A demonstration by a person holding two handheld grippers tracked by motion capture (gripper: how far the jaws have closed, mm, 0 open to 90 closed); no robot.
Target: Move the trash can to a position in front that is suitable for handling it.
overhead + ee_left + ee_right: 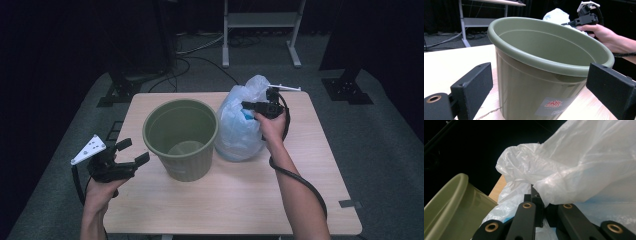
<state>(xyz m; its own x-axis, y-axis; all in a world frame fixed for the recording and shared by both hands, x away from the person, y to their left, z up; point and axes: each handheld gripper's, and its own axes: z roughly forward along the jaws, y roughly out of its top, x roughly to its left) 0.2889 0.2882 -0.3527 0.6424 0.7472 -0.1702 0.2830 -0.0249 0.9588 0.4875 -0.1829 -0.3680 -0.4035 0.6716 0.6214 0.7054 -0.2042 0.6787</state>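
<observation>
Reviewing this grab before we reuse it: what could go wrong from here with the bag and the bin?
1. The right gripper is shut on a thin fold of the plastic bag; the film could tear or slip out if lifted.
2. The bag sits right beside the green bin, so swinging it over may knock the bin.
3. The left gripper is open, its jaws beside the bin but not gripping it, so nothing steadies the bin.

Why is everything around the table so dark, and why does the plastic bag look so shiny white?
In the high view, light falls on the table while the room behind stays black. In the right gripper view, the plastic bag sits close to the camera and glares almost white. In the left gripper view, the green bucket is sharp, the near jaws soft.
</observation>
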